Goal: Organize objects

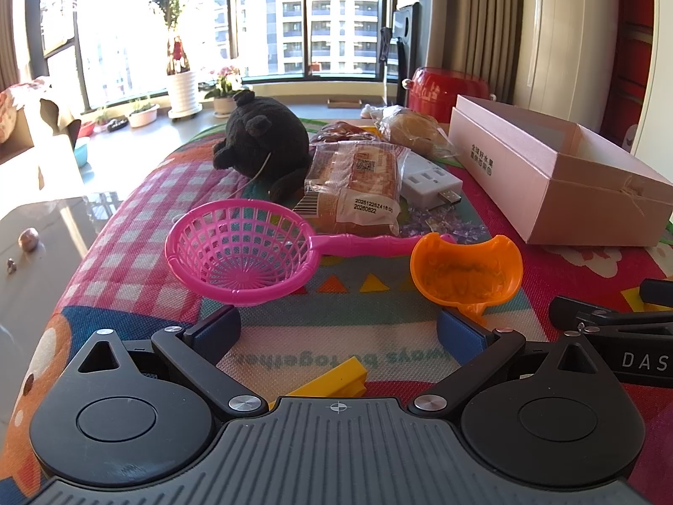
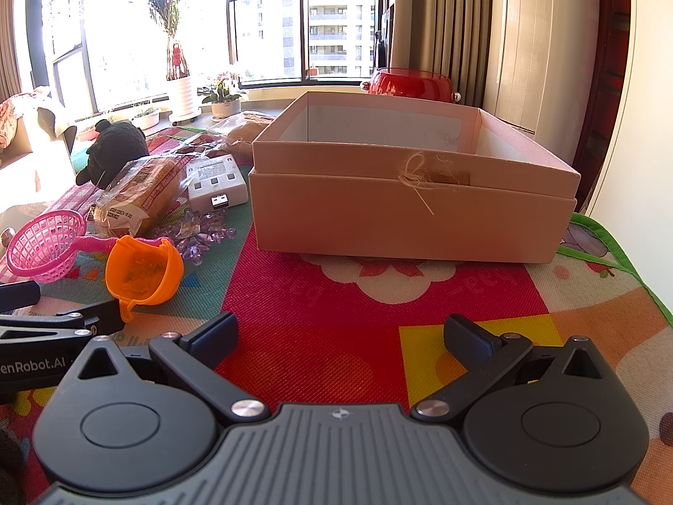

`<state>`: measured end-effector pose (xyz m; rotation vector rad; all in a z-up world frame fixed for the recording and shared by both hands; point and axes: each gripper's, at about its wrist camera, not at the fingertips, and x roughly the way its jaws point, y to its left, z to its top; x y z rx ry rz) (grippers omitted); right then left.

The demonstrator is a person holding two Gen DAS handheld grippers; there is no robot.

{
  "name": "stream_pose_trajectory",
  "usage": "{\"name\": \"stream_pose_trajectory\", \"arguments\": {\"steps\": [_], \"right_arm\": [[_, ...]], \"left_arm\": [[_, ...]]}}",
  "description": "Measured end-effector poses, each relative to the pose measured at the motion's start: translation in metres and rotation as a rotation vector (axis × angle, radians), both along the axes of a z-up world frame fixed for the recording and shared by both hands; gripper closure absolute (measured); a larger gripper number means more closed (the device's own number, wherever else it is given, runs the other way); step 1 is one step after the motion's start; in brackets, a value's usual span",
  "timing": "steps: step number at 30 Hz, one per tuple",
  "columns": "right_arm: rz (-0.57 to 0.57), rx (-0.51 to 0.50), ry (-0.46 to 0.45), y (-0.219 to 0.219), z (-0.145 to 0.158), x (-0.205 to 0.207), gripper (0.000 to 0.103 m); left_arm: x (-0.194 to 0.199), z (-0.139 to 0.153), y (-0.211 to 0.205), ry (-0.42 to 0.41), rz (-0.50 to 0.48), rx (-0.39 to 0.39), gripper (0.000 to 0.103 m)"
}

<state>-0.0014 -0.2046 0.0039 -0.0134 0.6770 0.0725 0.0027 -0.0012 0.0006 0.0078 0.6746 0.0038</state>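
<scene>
Apparently nothing is packed yet: both the left gripper and right gripper gape, holding nothing (2 idle tools); next, grasp the pink strainer for the box.

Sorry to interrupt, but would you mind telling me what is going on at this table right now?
A person is tidying a cluttered table with two handheld grippers. Both the left gripper and the right gripper are open and hold nothing. The pink box sits open, apparently empty. A pink toy strainer, an orange scoop, packaged bread, a white USB adapter and a black plush toy lie loose on the mat, so sorting appears not yet begun.
</scene>
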Motion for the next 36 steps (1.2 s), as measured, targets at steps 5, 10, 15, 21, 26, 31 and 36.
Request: {"name": "stream_pose_trajectory", "arguments": {"steps": [5,10,15,21,26,31,36], "right_arm": [[0.000,0.000,0.000,0.000,0.000,0.000,0.000],[0.000,0.000,0.000,0.000,0.000,0.000,0.000],[0.000,0.000,0.000,0.001,0.000,0.001,0.000],[0.002,-0.004,0.002,0.003,0.000,0.002,0.000],[0.038,0.007,0.006,0.001,-0.001,0.007,0.000],[0.102,0.005,0.070,-0.005,0.006,0.011,0.000],[0.122,-0.008,0.088,-0.005,0.007,0.011,0.000]], "left_arm": [[0.000,0.000,0.002,0.000,0.000,-0.001,0.001],[0.000,0.000,0.002,0.000,0.000,0.002,0.001],[-0.001,0.000,0.002,-0.001,0.000,0.004,0.001],[-0.002,0.001,0.003,-0.004,0.000,-0.011,0.002],[-0.019,0.010,0.008,-0.036,-0.006,-0.059,0.002],[-0.039,0.037,0.000,-0.115,-0.132,0.003,0.002],[-0.029,0.055,0.022,-0.066,-0.073,-0.113,0.002]]}}
